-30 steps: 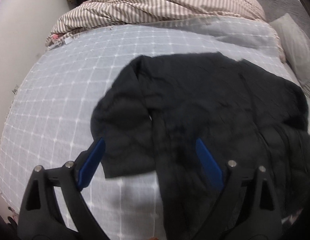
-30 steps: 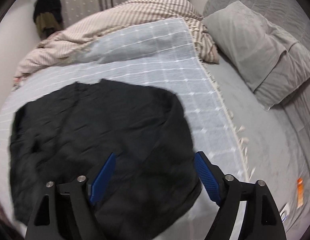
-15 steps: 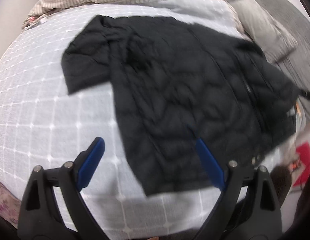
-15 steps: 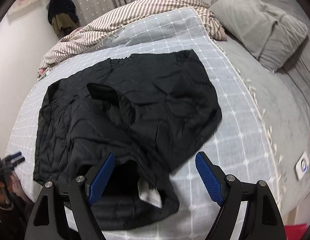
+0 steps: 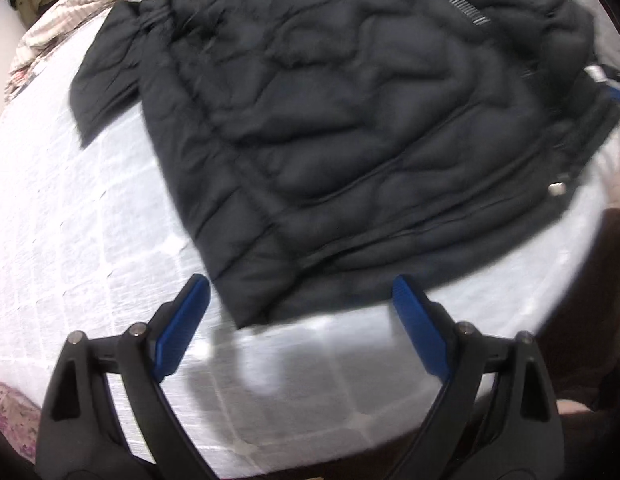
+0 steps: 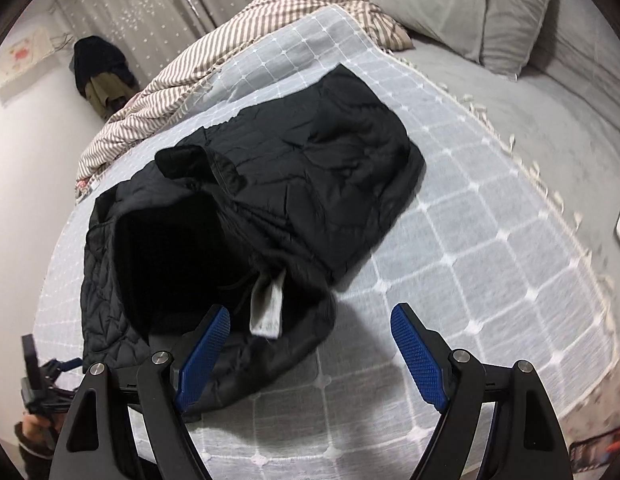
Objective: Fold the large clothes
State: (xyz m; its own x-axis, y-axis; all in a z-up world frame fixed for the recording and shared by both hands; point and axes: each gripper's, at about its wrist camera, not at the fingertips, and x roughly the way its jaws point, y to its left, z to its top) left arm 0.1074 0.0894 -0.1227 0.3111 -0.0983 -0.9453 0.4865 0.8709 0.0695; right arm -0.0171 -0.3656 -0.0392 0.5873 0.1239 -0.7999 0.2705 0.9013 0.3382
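Note:
A black quilted jacket (image 5: 349, 128) lies spread on the grey checked bedspread (image 5: 70, 208). In the left wrist view my left gripper (image 5: 300, 296) hovers open just above the jacket's near hem corner, nothing between its blue pads. In the right wrist view the same jacket (image 6: 294, 184) shows its collar end, with a grey label (image 6: 266, 308) hanging at the neck opening. My right gripper (image 6: 310, 320) stands open over that collar edge, its left pad (image 6: 206, 348) near the fabric; whether it touches I cannot tell. The left gripper (image 6: 46, 376) appears at the far left edge.
A striped duvet (image 6: 214, 64) is bunched at the bed's far side. Grey pillows (image 6: 477, 8) lie at the upper right. Dark clothes (image 6: 102, 76) hang by the curtain. The bedspread's fringed edge (image 6: 517, 160) runs down the right, and its near edge drops off close below the grippers.
Both grippers have sunk and drawn back toward the near ends of the jacket: the left to the hem corner, the right to the collar. Both stayed open.

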